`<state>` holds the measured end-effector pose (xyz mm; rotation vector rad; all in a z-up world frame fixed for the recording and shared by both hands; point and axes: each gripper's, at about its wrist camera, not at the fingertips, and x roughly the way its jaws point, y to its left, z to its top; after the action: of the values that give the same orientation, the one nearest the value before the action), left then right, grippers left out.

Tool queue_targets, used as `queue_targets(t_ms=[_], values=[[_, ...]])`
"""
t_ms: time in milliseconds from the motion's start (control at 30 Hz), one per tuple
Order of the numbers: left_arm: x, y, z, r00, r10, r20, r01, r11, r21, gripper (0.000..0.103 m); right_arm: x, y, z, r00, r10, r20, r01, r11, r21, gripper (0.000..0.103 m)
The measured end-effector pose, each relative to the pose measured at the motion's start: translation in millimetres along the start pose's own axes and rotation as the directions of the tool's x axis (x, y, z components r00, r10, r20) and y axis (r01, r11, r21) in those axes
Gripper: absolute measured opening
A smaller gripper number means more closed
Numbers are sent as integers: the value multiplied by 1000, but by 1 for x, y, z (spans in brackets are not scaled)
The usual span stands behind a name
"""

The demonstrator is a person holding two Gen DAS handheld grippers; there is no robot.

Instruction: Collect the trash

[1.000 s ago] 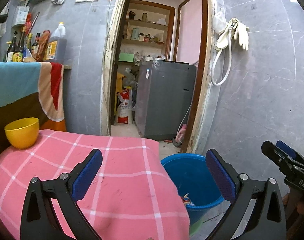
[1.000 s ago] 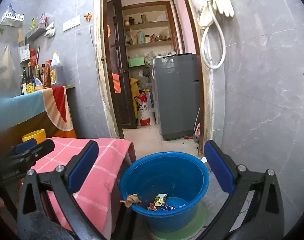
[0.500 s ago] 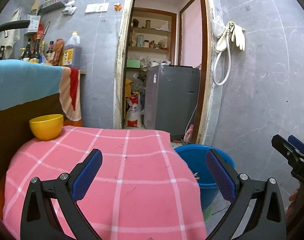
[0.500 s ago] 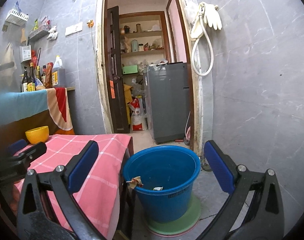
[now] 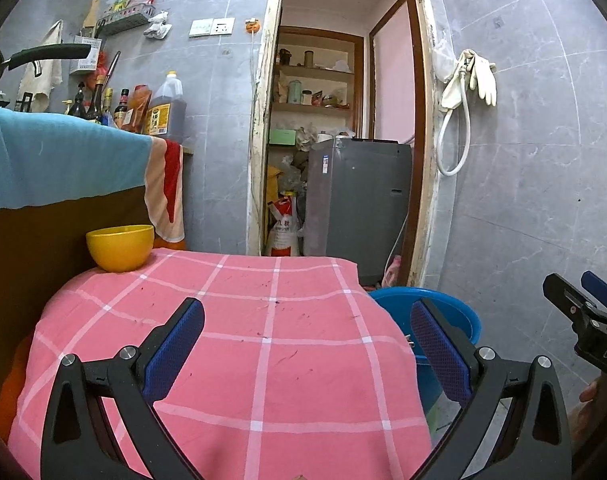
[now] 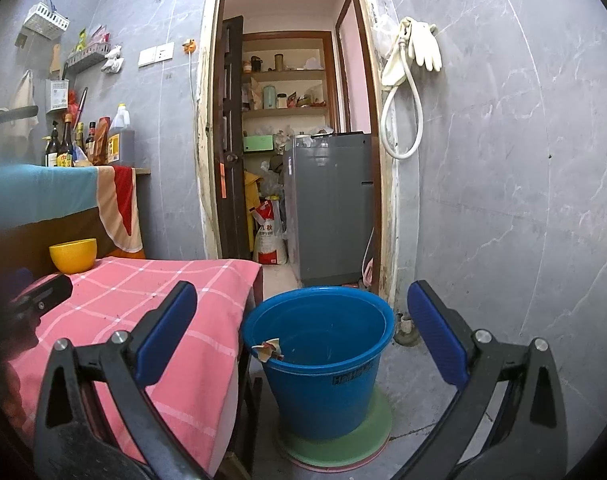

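A blue bucket (image 6: 319, 356) stands on the floor on a green mat, right of the table with the pink checked cloth (image 5: 263, 344). A crumpled wrapper (image 6: 268, 350) hangs on its near-left rim. The bucket's rim (image 5: 459, 312) shows past the table's right edge in the left wrist view. My left gripper (image 5: 307, 350) is open and empty above the cloth. My right gripper (image 6: 301, 330) is open and empty, in front of the bucket. The right gripper (image 5: 583, 320) also shows at the right edge of the left wrist view.
A yellow bowl (image 5: 120, 247) sits at the table's far left corner. Behind it is a counter with a teal cloth (image 5: 55, 160) and bottles. An open doorway leads to a grey washing machine (image 6: 329, 204) and shelves. Grey tiled wall stands to the right.
Both grippers have pulled back and risen. The table now fills more of the left view and the bucket looks farther off; its inside is no longer seen from above.
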<state>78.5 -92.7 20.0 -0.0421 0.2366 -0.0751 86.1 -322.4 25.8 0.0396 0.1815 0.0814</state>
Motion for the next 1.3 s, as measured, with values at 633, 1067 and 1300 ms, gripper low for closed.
queue_targets(t_ms=[633, 1067, 1300], values=[[-2, -3, 0, 1000, 7, 7, -7, 1000, 4, 101, 0, -3, -1, 1000, 2, 3, -2, 1000, 12, 102], [-3, -3, 0, 1000, 7, 11, -7, 1000, 7, 101, -1, -3, -2, 1000, 2, 3, -2, 1000, 15, 102], [-2, -3, 1, 1000, 8, 10, -8, 1000, 7, 101, -1, -3, 0, 1000, 2, 4, -2, 1000, 19, 102]])
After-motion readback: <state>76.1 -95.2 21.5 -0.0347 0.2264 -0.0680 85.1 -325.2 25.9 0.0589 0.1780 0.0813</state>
